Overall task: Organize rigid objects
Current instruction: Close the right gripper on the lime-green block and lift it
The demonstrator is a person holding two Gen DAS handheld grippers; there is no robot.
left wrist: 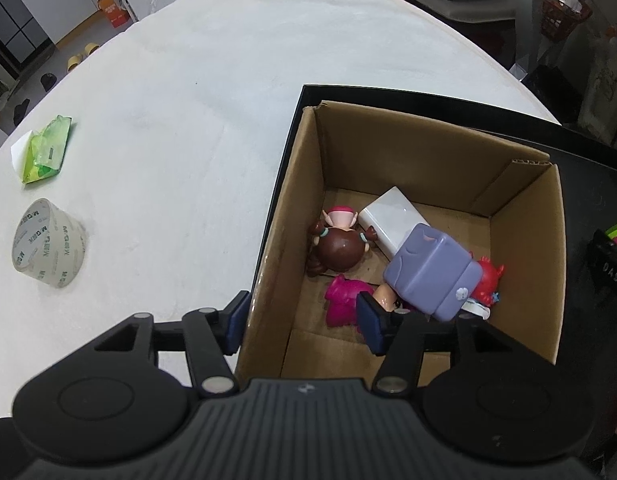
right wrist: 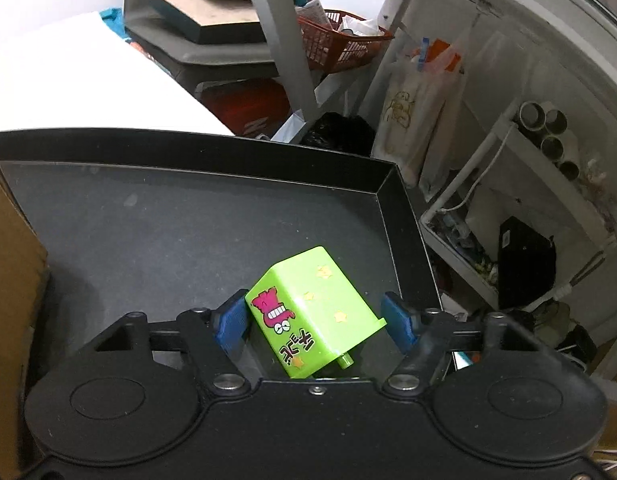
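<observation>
The white table (left wrist: 188, 100) carries a black tray (right wrist: 188, 220), and a cardboard box (left wrist: 520, 240) stands in that tray at its left side. The box already holds several toys: a brown-haired doll (left wrist: 342, 250), a white block (left wrist: 392, 216), a lilac case (left wrist: 432, 272) tilted on top of the pile, and pink and red figures partly buried under it.

The thing that matters now is the green toy box (right wrist: 308, 308), lying tilted on the tray floor near the right corner — squarely between the fingers of the right gripper (right wrist: 314, 322). Its long axis runs away from the camera and up to the right, so the gripper spans its short width. The left pad touches the printed face; the right pad stands just clear of the flange, so the gripper is unclenched, not yet grasping. The right hand is plainly the nearer one.

The left gripper (left wrist: 302, 320) hangs released and empty, straddling the cardboard wall — one finger outside, one inside.

The green box's underside and rear end are hidden by the gripper body. A tape roll (left wrist: 48, 244) and a green packet (left wrist: 46, 150) lie well apart on the table.
</observation>
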